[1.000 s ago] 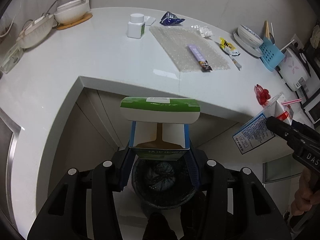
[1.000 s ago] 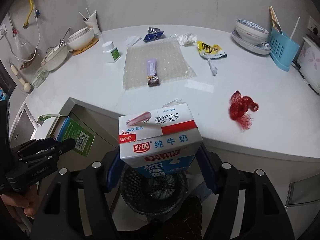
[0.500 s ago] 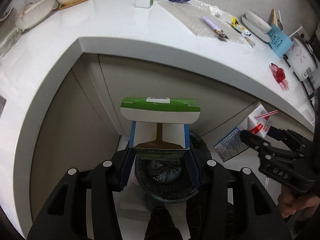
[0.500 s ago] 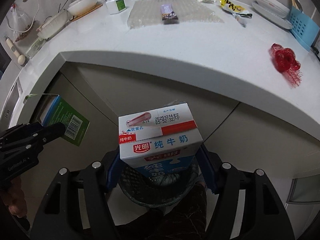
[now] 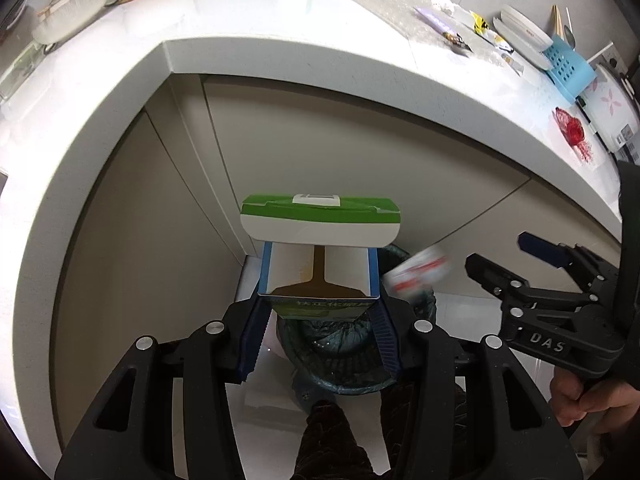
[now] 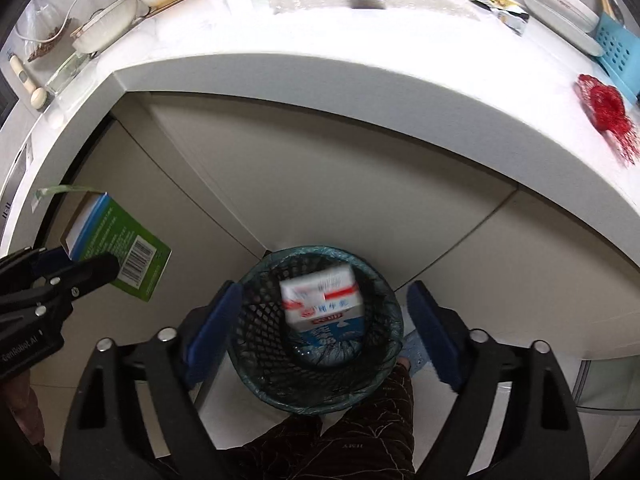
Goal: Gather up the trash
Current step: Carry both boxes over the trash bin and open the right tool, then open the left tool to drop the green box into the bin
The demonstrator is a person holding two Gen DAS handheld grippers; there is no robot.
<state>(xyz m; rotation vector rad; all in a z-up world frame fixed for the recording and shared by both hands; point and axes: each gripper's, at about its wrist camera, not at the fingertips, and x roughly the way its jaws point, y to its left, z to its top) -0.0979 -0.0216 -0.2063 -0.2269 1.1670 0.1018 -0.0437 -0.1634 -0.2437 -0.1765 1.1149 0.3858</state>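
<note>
**Box to be dropped over the bin**

The right tongs (image 6: 320,320) are spread wide and hold nothing; the milk carton (image 6: 322,306) is seen blurred inside the bin (image 6: 256,364) mouth (falling or landed cannot be told). The green box (image 5: 318,264) is gripped in the left tongs (image 5: 318,320), above the bin's near rim. It is best carried over the centre of the mouth before release. More trash is left on the table (image 6: 400,44).

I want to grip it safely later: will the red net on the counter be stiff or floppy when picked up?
The red net is probably floppy and light: it lies crumpled with loose frayed strands. Open mesh may snag on fingers, and likely will not roll.
</note>
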